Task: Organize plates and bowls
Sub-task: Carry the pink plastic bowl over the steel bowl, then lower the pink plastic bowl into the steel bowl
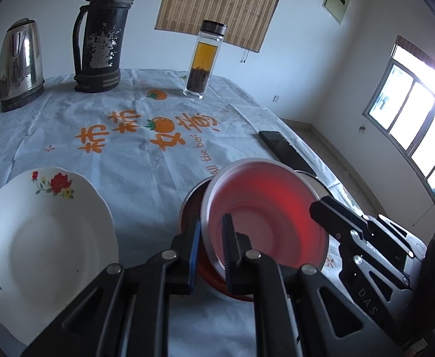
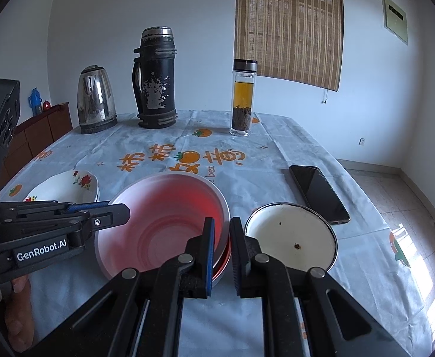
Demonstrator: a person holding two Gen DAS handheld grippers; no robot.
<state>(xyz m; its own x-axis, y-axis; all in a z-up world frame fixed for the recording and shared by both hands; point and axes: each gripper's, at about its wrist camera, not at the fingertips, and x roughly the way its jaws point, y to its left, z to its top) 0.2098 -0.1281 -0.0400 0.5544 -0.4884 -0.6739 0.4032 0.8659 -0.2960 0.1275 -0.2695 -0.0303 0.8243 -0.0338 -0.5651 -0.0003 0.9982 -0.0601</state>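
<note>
Pinching opposite rims of the pink bowl (image 2: pixel 163 223), both hand-held grippers.

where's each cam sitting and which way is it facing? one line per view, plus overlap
Left wrist: on the left tool, looking forward and down across the table; its fingers clamp the pink bowl rim; right tool at right.
Right wrist: on the right tool, facing the same wall; fingers on the bowl's near rim; left tool and a hand at left.
Shared: bowl, flowered plate, kettle, flask, tea bottle, phone.
</note>
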